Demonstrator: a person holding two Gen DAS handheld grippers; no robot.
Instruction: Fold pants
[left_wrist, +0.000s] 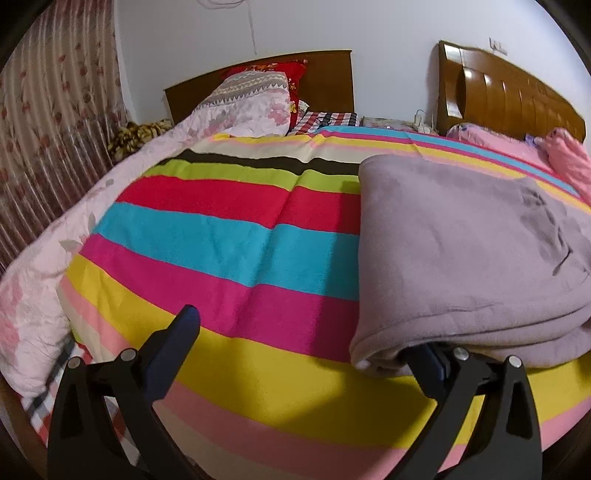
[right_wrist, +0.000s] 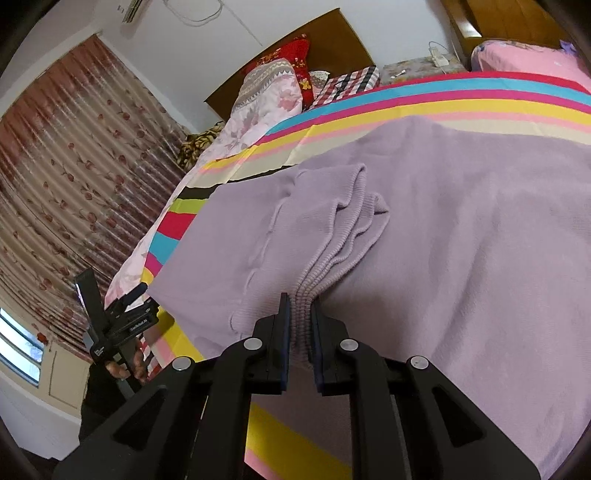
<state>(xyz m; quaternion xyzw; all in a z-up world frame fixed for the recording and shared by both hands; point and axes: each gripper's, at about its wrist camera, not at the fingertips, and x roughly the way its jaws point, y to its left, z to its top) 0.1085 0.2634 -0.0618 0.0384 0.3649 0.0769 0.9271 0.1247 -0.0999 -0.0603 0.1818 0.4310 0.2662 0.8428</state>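
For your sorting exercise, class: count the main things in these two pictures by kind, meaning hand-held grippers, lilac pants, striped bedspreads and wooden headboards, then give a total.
Hand-held grippers: 2 (left hand-held gripper, right hand-held gripper)
Lilac pants: 1
Striped bedspread: 1
Wooden headboards: 2 (one, another)
Total: 6

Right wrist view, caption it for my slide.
Right gripper clamps bunched lilac pants on a striped bedspread.
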